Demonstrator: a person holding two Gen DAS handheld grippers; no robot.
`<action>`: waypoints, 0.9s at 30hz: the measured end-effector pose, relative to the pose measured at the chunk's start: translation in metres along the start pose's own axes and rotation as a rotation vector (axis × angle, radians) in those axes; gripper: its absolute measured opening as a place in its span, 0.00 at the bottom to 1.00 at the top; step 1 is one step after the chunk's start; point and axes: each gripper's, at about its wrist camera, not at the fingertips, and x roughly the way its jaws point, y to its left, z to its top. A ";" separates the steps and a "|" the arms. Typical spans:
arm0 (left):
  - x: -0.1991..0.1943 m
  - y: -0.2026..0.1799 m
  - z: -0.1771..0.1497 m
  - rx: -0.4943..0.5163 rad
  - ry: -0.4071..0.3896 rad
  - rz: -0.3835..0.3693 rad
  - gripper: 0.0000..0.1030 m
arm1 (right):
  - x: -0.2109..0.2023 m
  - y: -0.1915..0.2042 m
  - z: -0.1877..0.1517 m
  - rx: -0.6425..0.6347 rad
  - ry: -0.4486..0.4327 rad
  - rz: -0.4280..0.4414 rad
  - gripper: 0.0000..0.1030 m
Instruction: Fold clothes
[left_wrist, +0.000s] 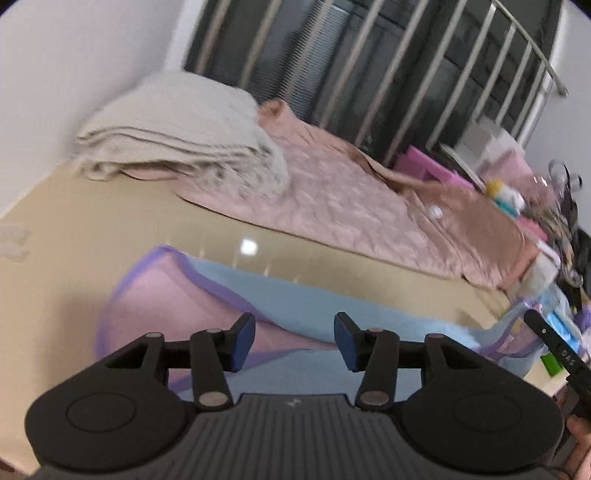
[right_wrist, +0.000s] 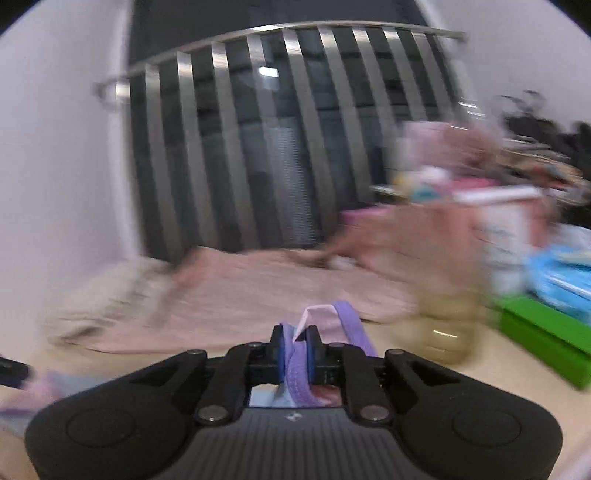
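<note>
Left gripper stands with fingers wide and nothing between them above the garment, a pink, blue and purple-trimmed piece lying on the beige surface, while the right gripper is clamped on its purple trim.

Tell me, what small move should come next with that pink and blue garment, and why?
Probably the left gripper should close on the garment lying below its open fingers. The right gripper already pinches the purple hem, so a second hold would let the cloth be lifted and folded evenly.
</note>
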 end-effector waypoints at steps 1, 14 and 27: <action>-0.005 0.005 0.000 -0.018 -0.009 0.009 0.48 | 0.007 0.015 -0.006 -0.002 0.020 0.018 0.10; -0.022 0.048 -0.022 -0.144 -0.011 0.074 0.53 | 0.058 0.130 -0.056 0.023 0.257 0.227 0.50; -0.017 0.050 -0.031 -0.168 -0.008 0.094 0.56 | 0.026 0.099 -0.021 -0.125 0.189 0.221 0.11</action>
